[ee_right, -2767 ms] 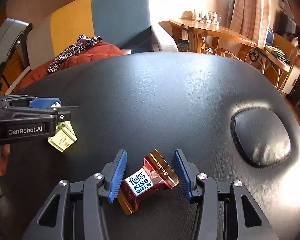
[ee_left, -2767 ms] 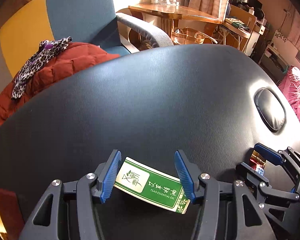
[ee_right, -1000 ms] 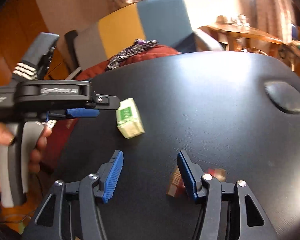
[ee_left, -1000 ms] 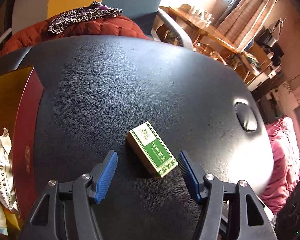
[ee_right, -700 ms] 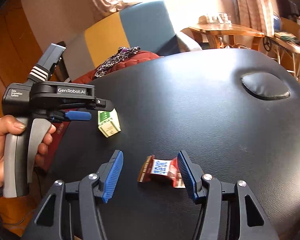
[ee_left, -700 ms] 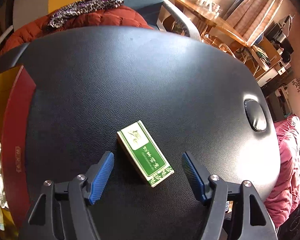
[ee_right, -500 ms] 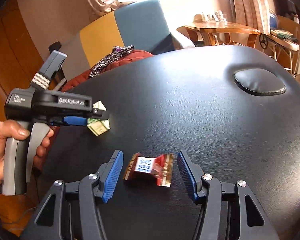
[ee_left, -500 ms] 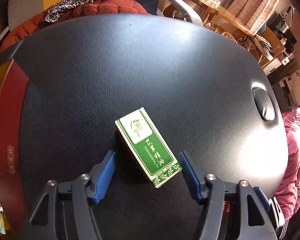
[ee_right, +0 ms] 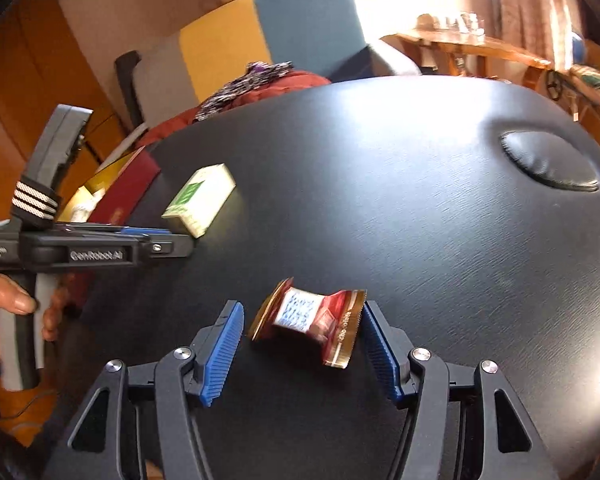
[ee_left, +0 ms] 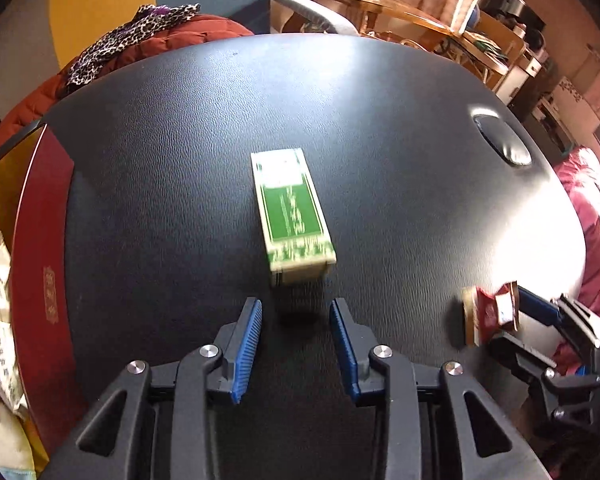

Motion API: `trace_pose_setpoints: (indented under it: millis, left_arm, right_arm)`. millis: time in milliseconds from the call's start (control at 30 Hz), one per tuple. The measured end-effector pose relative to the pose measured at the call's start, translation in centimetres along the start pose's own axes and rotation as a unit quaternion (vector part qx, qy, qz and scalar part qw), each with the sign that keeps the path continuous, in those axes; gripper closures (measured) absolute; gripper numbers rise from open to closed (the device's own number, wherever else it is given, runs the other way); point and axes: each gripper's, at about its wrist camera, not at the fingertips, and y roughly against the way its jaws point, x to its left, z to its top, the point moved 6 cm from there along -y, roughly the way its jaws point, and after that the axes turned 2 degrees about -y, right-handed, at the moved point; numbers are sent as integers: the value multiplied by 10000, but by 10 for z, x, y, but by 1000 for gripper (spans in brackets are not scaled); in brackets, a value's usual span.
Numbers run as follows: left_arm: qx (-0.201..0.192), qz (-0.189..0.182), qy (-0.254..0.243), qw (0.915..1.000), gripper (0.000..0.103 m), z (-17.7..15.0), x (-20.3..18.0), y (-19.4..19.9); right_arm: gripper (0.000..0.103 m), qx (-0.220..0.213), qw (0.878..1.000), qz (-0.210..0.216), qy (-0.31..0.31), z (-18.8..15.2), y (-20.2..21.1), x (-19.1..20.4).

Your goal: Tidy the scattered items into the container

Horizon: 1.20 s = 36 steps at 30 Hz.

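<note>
A green and white essential-oil box (ee_left: 290,216) lies on the black padded table (ee_left: 380,128), just ahead of my left gripper (ee_left: 296,336), which is open, empty and narrower than before. The box also shows in the right wrist view (ee_right: 200,200), in front of the left gripper's tip. A red and gold chocolate wrapper (ee_right: 312,326) lies between the fingers of my open right gripper (ee_right: 302,350), its right end against the right fingertip (ee_right: 374,334). In the left wrist view the wrapper (ee_left: 490,314) sits at the right gripper's blue fingers (ee_left: 534,310).
A red and gold container (ee_left: 40,240) with packets inside stands at the table's left edge; it also shows in the right wrist view (ee_right: 120,184). A red jacket (ee_left: 168,44) and patterned cloth lie on the chair behind. An oval pad (ee_right: 548,166) is set in the table's right end.
The left gripper's fingers have closed part way and the box now lies straight ahead of them, further off. The right gripper has moved up to the wrapper, which now touches its right finger.
</note>
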Motion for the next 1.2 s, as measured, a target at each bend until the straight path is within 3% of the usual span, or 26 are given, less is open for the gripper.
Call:
trace_pose_setpoints:
  millis: [133,433,533,600,700,1200]
  left_arm:
    - [-32,-141,62,9999,67,-13,7,12]
    - [-223,-271,149,9993,56,3,11,25]
    - [-224,-293,121,9992,54,16,11,21]
    - [-223,-284,121,9993,54,17,7,25]
    - [-205,-299,137,9993,53,24,3,22]
    - [-221,-250,-126,9994,45,45,1,5]
  right_arm:
    - [41,89,9994,279,193,-11,12,14]
    - [42,87,9933,-253,1122,3,15,23]
    - [46,278,9887,-346,1431,5,-1,30]
    - [55,374,9864,-408,1545,6,-10,31]
    - [78,452,9848,-455,1615,5,-17,29]
    - [77,193,9913,-673,1116,-5,-21,24]
